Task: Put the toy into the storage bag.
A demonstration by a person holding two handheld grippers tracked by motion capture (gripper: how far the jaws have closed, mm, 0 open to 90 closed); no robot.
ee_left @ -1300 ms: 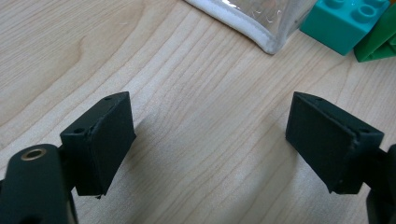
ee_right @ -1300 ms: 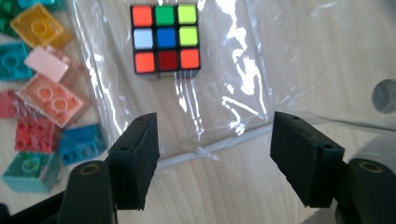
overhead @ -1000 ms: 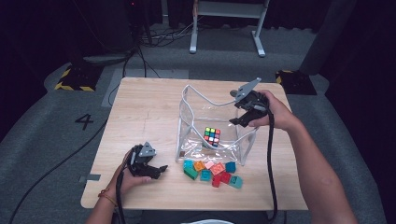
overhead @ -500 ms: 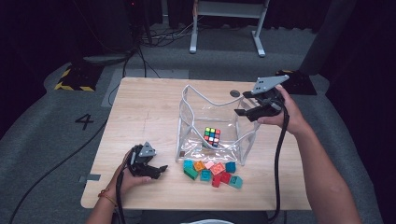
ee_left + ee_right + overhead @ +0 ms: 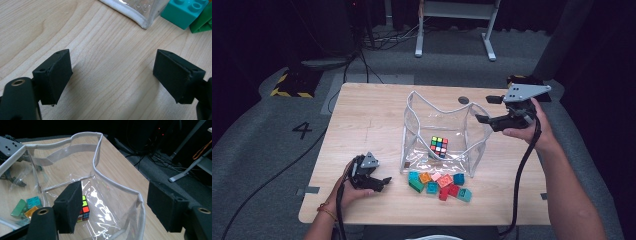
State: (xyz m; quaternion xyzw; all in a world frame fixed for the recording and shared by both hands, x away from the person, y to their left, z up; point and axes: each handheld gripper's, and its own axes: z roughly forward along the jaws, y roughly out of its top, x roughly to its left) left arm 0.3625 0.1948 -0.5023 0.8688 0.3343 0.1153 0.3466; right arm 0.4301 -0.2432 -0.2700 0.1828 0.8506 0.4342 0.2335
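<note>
My left gripper (image 5: 377, 181) rests low on the wooden surface (image 5: 367, 115) near its front edge, fingers (image 5: 53, 75) spread and empty. My right gripper (image 5: 488, 108) hangs above the right rim of the clear bag (image 5: 442, 131), its fingers (image 5: 70, 206) spread wide too. A colour cube (image 5: 439, 146) sits inside the bag, and toy bricks (image 5: 439, 183) lie just in front of it.

I have drawn the right gripper (image 5: 486, 109) (jaws now wide apart and empty) up and rightward off the clear pouch (image 5: 444, 132) rim, so it hangs beside the pouch's right edge.
</note>
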